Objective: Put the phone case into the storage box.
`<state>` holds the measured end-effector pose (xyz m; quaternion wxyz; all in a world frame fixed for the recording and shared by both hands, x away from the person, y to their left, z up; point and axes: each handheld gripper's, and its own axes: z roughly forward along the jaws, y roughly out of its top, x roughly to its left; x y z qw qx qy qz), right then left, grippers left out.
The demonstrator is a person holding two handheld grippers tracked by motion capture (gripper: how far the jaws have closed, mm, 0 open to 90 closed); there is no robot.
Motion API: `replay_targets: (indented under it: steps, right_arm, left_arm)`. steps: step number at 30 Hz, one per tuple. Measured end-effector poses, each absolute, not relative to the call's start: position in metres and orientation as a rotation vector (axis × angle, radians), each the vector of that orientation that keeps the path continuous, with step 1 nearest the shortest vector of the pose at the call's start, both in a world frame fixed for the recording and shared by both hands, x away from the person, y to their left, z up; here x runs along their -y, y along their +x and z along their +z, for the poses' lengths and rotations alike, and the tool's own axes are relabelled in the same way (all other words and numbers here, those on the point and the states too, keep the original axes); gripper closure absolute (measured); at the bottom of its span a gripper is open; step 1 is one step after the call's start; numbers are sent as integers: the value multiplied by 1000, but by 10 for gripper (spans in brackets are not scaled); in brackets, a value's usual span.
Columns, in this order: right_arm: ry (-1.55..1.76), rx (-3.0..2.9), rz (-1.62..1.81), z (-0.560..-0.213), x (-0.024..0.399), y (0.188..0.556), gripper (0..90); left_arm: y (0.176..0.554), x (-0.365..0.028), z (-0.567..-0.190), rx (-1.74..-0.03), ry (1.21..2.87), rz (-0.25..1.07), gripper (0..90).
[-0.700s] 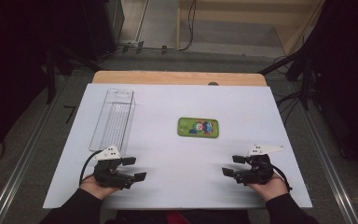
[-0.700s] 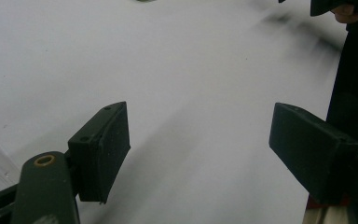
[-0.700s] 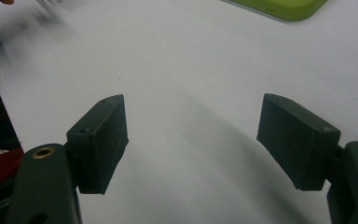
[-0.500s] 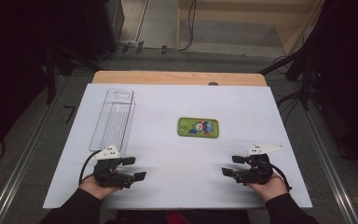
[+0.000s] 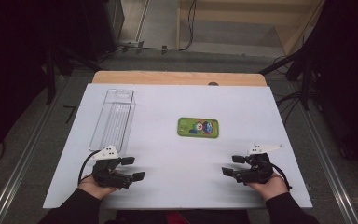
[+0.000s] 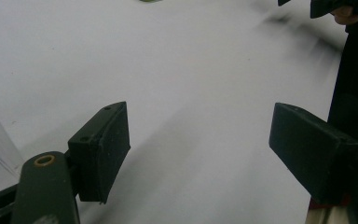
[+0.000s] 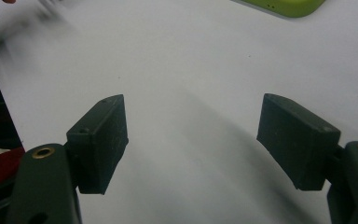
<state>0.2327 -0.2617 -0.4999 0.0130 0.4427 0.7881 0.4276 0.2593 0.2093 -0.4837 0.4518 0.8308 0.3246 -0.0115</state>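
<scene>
both the left gripper (image 5: 131, 169) and right gripper (image 5: 231, 165) rest spread and empty near the table's front edge, while the green case (image 5: 198, 126), mid-table, looks light, stiff, slippery, best pinched across its short sides.

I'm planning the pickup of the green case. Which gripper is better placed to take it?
Probably the right gripper: the green case lies nearer it, and its jaws stand open and empty. The left gripper sits by the clear bin.
</scene>
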Motion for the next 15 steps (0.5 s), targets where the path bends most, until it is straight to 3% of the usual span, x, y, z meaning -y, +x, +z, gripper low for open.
replay_targets:
  steps: [15]
  right_arm:
    - [1389,-2453,1341,-501,263,234,227]
  left_arm:
    - [260,-210,-484,-801,2046,-31,213]
